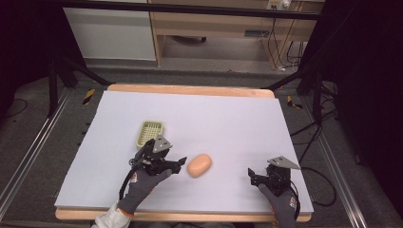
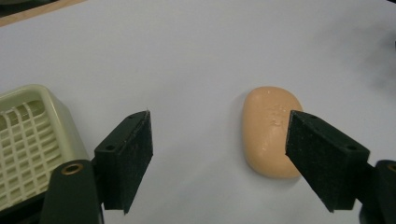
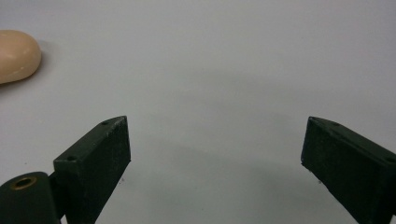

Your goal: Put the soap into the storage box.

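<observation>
A peach-coloured bar of soap [image 1: 199, 165] lies flat on the white table sheet [image 1: 223, 118]. My left gripper [image 1: 178, 164] is just left of it and points at it. In the left gripper view the left gripper [image 2: 219, 135] is open; the soap [image 2: 267, 128] lies just ahead, partly behind the right-hand jaw, with no pad touching it. A pale green slatted soap dish [image 1: 150, 132] sits behind the left hand and also shows in the left gripper view [image 2: 28, 140]. My right gripper [image 1: 250, 175] rests near the front right, open over bare sheet [image 3: 215, 140], with the soap [image 3: 16, 55] far to its left.
The sheet covers a wooden table whose edge [image 1: 190, 90] shows at the back and front. Beyond it are black stand legs [image 1: 52, 85], cables on the floor at the right [image 1: 309, 133] and wooden furniture [image 1: 214, 23].
</observation>
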Demonstrator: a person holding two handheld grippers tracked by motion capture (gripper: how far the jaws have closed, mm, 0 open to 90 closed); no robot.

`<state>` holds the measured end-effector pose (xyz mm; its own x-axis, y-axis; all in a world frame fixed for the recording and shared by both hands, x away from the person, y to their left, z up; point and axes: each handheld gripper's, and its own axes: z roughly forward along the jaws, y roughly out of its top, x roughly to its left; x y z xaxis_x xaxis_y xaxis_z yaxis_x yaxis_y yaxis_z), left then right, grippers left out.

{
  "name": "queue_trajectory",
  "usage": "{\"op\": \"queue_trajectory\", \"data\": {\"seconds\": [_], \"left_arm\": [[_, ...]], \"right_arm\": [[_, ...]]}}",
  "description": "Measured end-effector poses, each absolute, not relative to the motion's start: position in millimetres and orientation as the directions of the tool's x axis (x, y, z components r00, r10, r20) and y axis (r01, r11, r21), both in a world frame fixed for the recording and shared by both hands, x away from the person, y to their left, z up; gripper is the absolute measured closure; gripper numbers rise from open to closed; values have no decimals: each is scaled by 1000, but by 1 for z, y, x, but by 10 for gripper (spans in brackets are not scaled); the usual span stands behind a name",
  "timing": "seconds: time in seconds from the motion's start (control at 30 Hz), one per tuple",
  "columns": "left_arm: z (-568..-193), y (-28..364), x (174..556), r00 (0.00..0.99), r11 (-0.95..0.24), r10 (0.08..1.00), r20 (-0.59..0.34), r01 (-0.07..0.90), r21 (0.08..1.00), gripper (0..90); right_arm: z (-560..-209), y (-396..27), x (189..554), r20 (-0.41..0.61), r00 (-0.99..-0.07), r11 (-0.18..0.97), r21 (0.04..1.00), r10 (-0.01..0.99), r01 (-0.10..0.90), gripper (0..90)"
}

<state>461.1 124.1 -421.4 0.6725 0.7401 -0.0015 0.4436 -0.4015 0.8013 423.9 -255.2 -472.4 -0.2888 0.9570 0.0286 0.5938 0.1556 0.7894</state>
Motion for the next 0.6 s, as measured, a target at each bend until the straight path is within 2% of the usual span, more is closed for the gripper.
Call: {"op": "queue_trajectory", "data": {"seconds": [0.6], "left_arm": [[-427, 103, 464, 701, -441, 713, 6, 442, 782, 220]], "right_arm": [[-473, -255, 425, 16, -288, 165, 789, 957, 592, 85]]}}
